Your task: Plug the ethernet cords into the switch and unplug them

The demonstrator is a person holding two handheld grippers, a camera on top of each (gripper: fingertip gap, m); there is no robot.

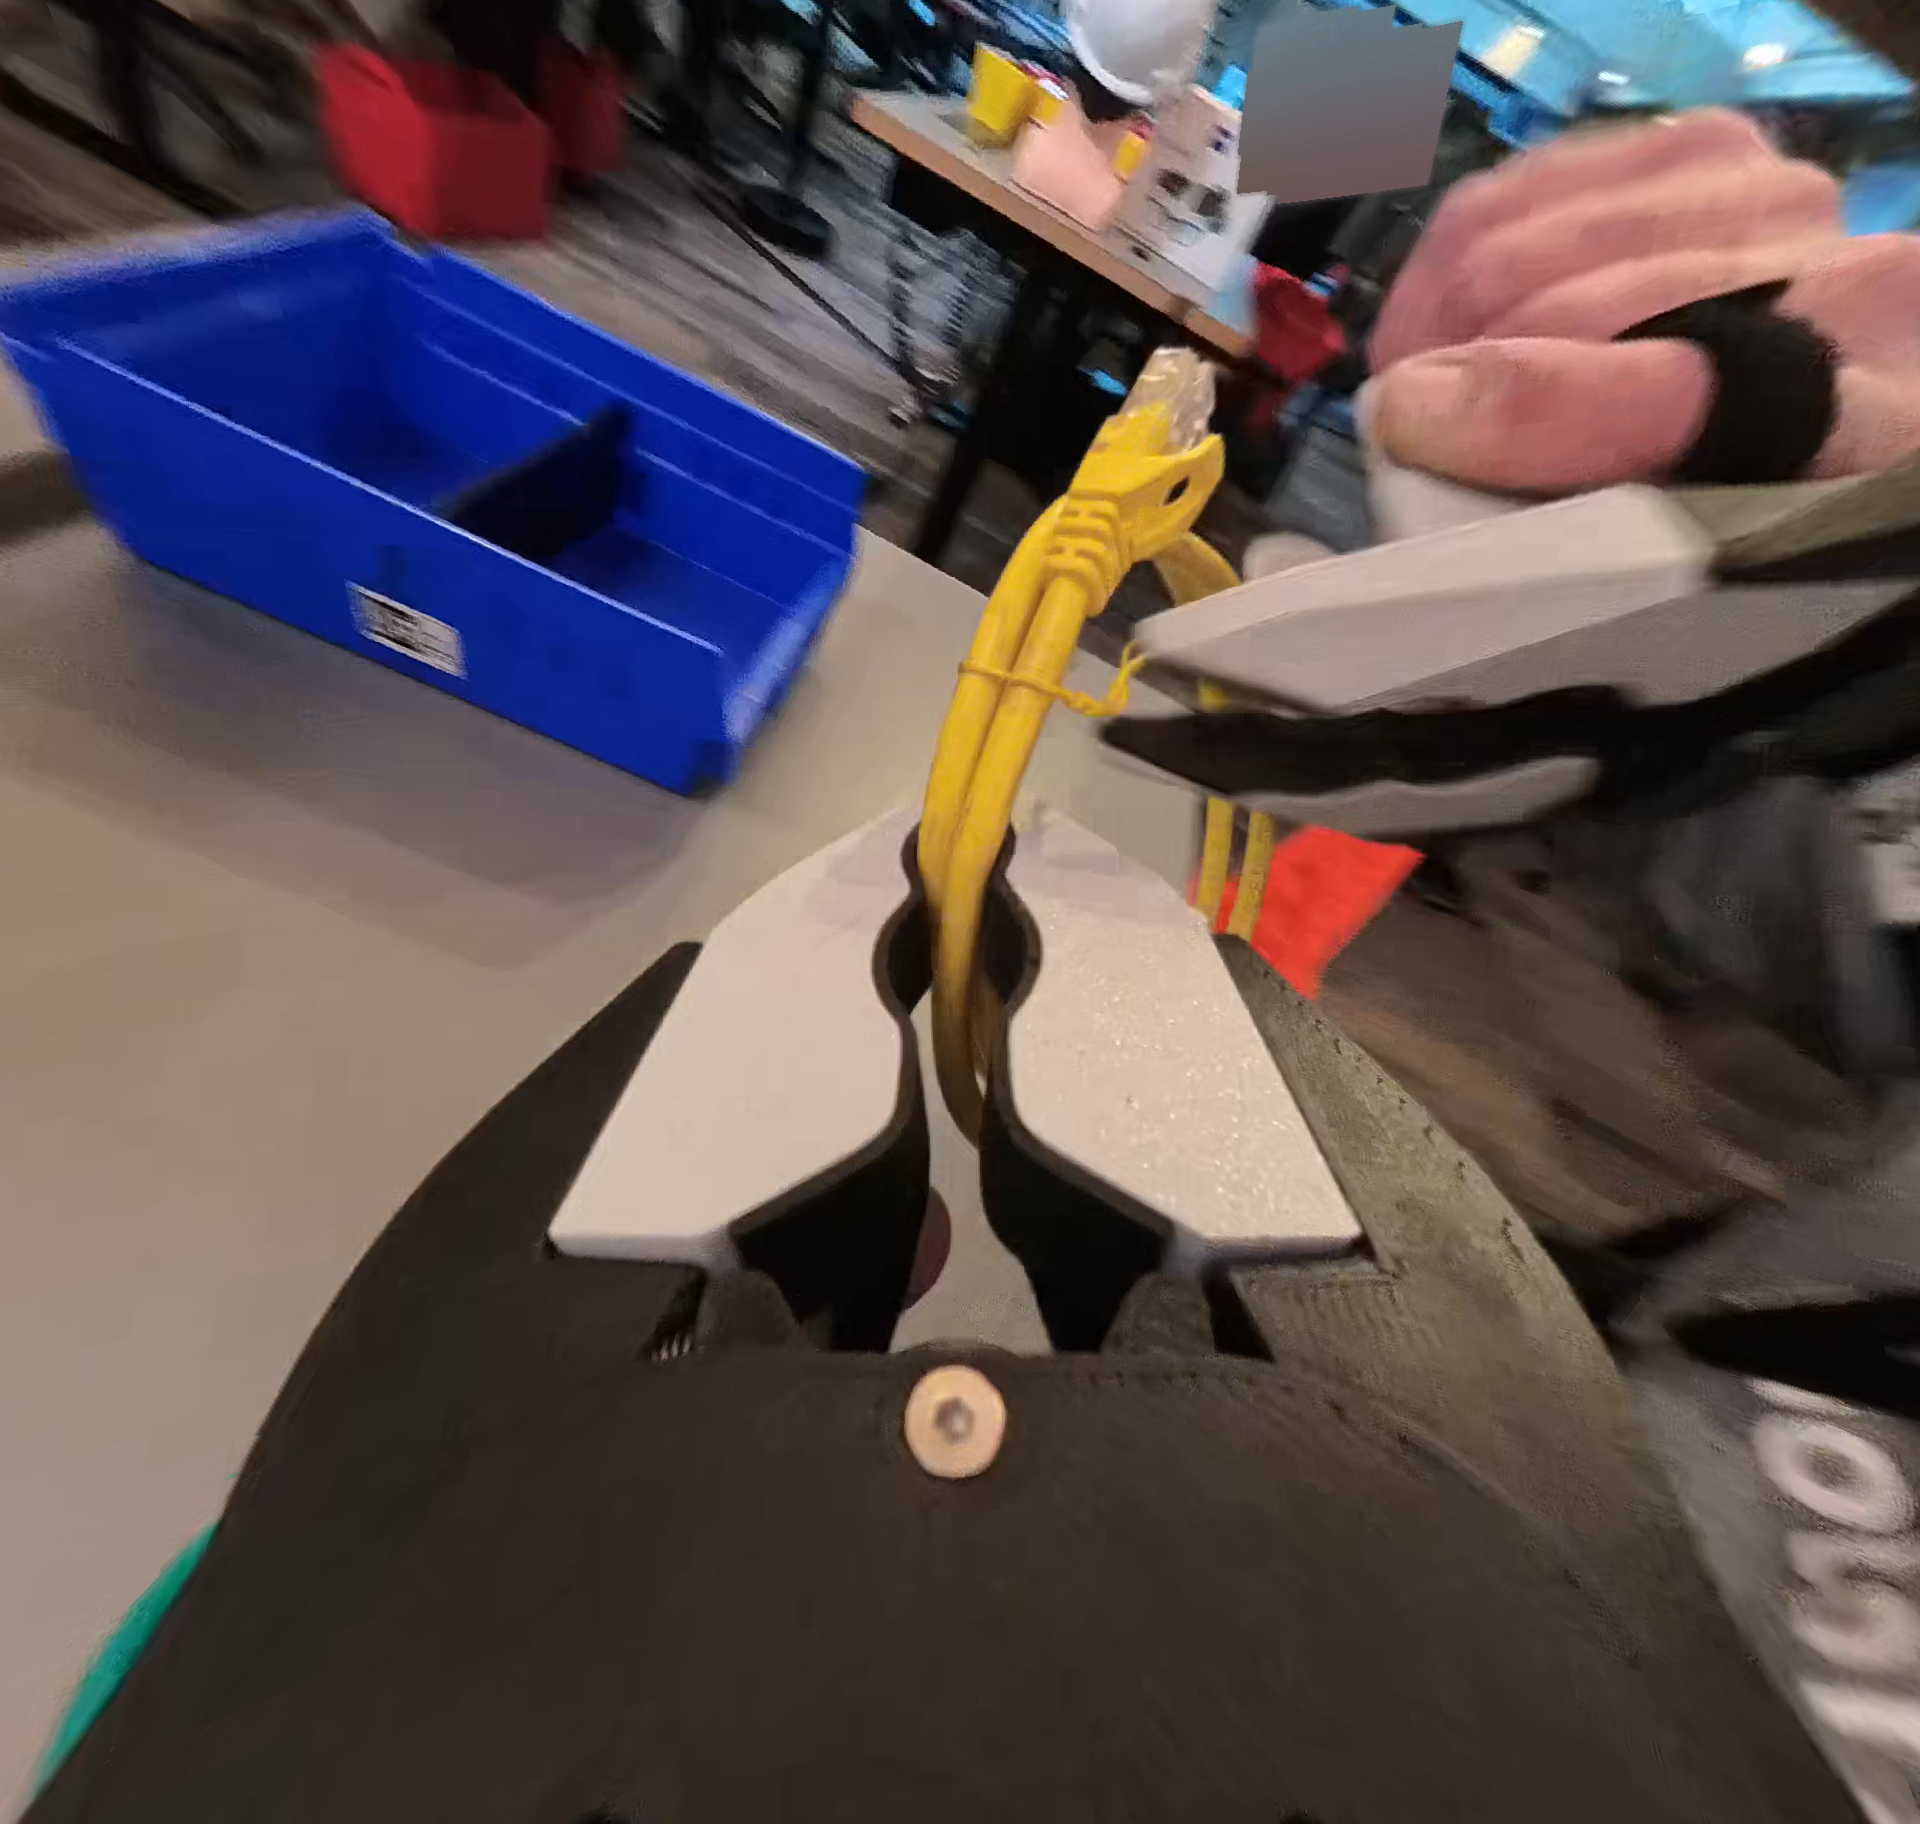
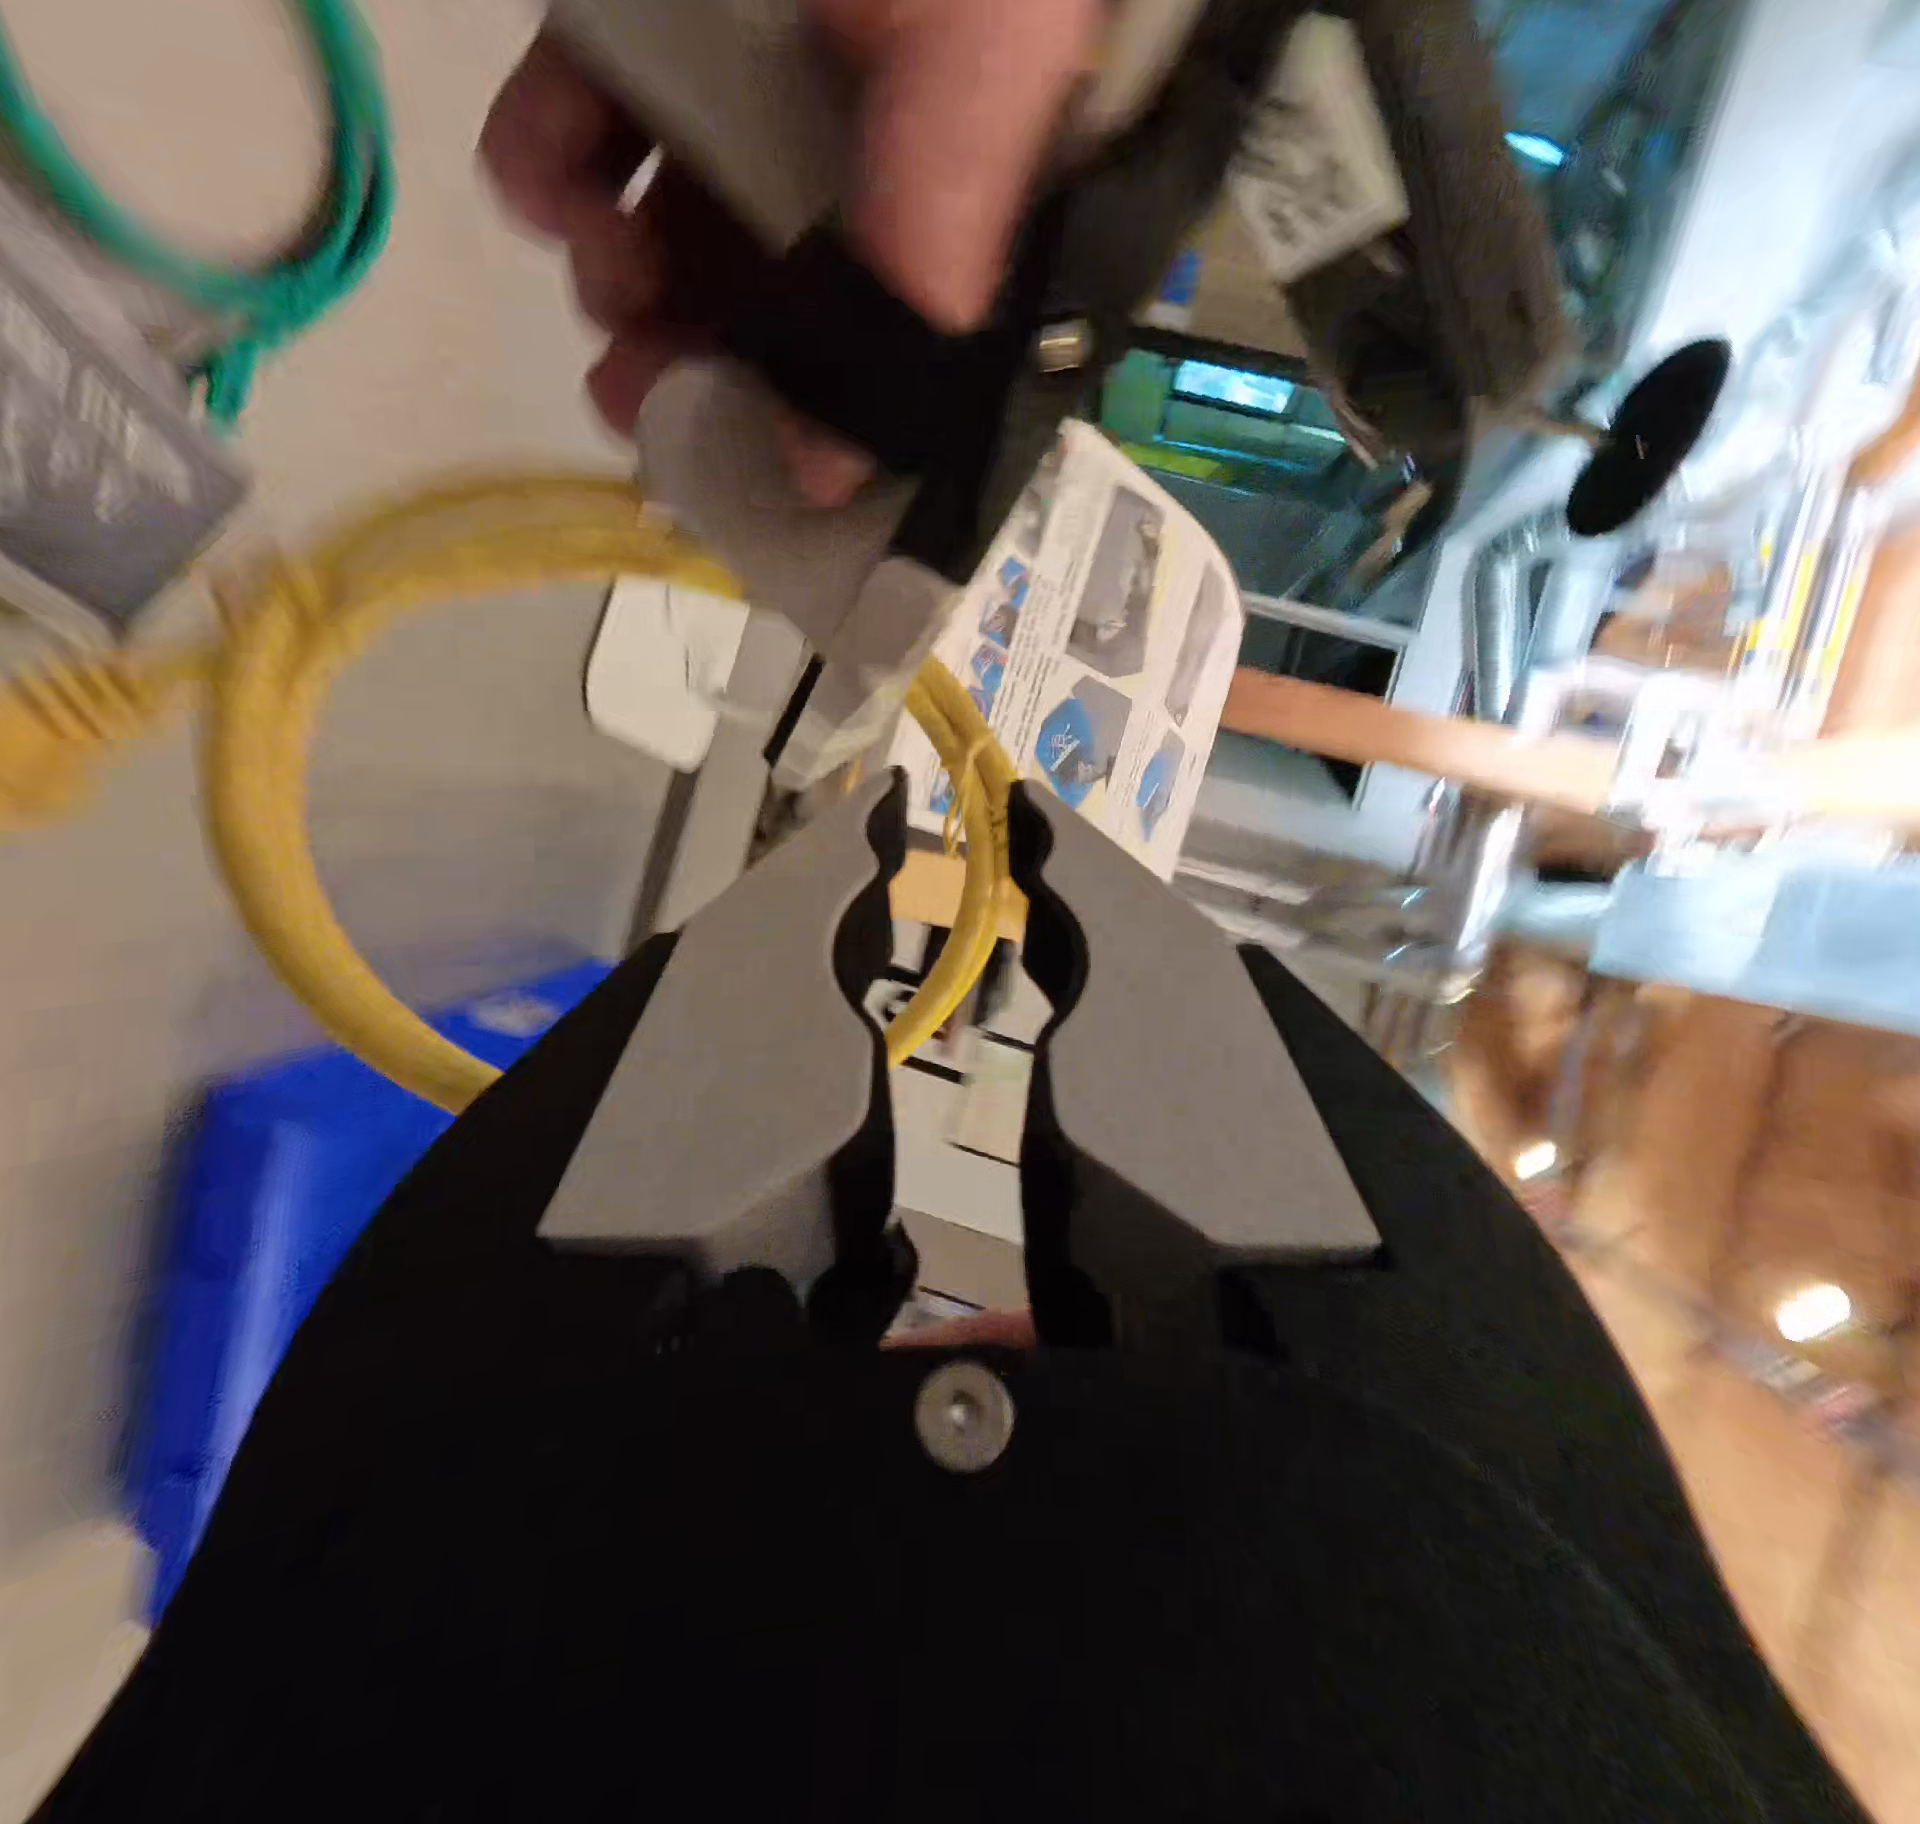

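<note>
Glossy blue plastic bin (image 1: 436,517), matt grey tabletop (image 1: 260,891)

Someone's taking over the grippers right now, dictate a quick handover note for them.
Left gripper: shut on the yellow ethernet cord, coiled and tied, one plug pointing up in the air.
Right gripper: open, fingers either side of the same cord by its tie, not clamped.
Green cord lies on the table near a grey box, perhaps the switch; too blurred to say.
Blue bin stands on the table.
Done: yellow cord picked up.
Left: untie, plug in, unplug.
</note>
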